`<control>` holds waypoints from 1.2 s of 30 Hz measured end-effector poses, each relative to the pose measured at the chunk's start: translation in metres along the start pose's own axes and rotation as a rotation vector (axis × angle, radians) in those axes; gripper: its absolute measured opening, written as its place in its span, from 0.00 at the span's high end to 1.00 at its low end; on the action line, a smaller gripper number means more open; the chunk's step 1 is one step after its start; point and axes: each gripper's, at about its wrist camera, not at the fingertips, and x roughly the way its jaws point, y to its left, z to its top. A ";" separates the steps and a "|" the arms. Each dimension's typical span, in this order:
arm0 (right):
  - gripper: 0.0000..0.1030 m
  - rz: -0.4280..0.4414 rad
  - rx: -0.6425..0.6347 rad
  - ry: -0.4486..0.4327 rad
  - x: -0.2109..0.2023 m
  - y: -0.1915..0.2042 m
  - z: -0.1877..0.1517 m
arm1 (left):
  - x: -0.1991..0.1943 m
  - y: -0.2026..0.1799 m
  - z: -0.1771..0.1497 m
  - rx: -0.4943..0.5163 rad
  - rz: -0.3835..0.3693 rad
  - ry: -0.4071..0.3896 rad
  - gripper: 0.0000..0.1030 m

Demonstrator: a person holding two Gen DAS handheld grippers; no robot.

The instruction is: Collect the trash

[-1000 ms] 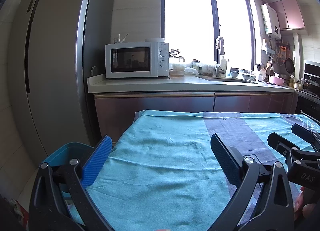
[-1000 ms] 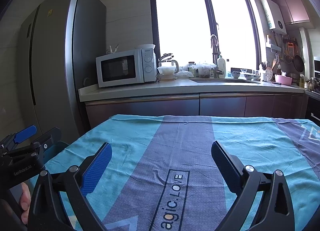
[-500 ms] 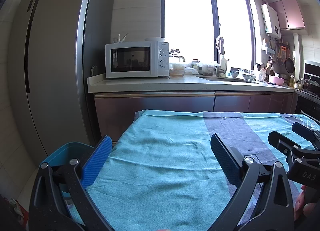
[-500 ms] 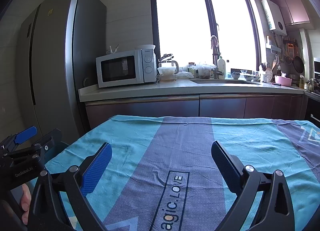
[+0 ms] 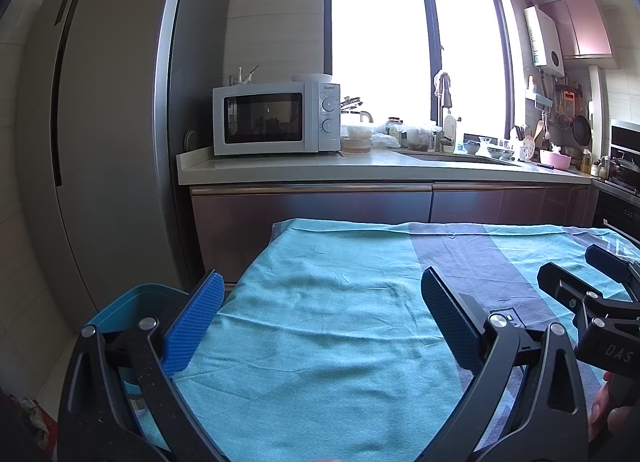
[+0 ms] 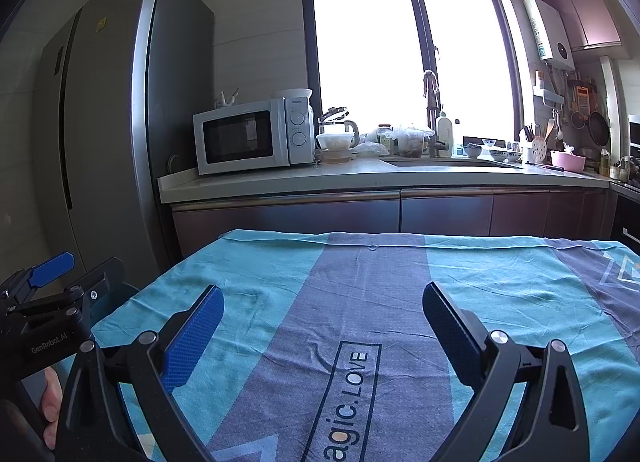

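While both pointed level toward the counter, the left gripper and right gripper hovered side by side, jaws wide and holding nothing. A teal cloth lay beneath them, a blue bin beside the left one's left finger.

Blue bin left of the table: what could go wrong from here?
1. The blue bin sits low beside the cloth's edge, partly hidden behind the left tongs; a drop could miss.
2. The loose, wrinkled cloth could snag either open tongs, left or right.
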 end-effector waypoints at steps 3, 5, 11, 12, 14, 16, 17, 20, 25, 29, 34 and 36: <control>0.07 0.000 0.000 0.001 0.001 0.000 0.000 | 0.000 0.000 0.000 -0.001 0.001 0.001 0.06; 0.07 0.000 0.000 0.002 0.001 0.000 0.000 | -0.001 0.000 0.000 -0.001 0.003 0.002 0.06; 0.07 -0.002 0.002 0.000 0.002 0.000 0.001 | -0.002 0.000 0.000 -0.004 0.009 0.004 0.06; 0.07 -0.001 0.003 0.000 0.002 -0.001 0.001 | -0.003 0.000 0.000 -0.003 0.009 0.004 0.06; 0.07 -0.003 0.004 0.002 0.002 0.000 0.001 | -0.003 0.000 0.000 -0.004 0.010 0.006 0.06; 0.07 -0.002 0.006 0.005 0.003 0.000 0.000 | -0.003 0.000 0.001 -0.003 0.009 0.006 0.06; 0.07 -0.004 0.006 0.005 0.003 0.000 0.000 | -0.003 0.000 0.001 -0.003 0.009 0.007 0.06; 0.07 -0.003 0.009 0.004 0.002 0.000 0.001 | -0.004 0.001 0.001 -0.004 0.009 0.009 0.06; 0.07 -0.005 0.011 0.005 0.002 -0.001 0.000 | -0.005 0.000 0.000 -0.008 0.009 0.015 0.06; 0.07 -0.006 0.012 0.004 0.002 0.000 0.000 | -0.005 0.000 0.000 -0.008 0.009 0.016 0.06; 0.07 -0.007 0.013 0.004 0.002 -0.001 0.000 | -0.004 -0.001 -0.003 -0.007 0.010 0.021 0.06; 0.07 -0.008 0.015 0.004 0.002 -0.001 0.000 | -0.004 0.000 -0.003 -0.009 0.010 0.021 0.06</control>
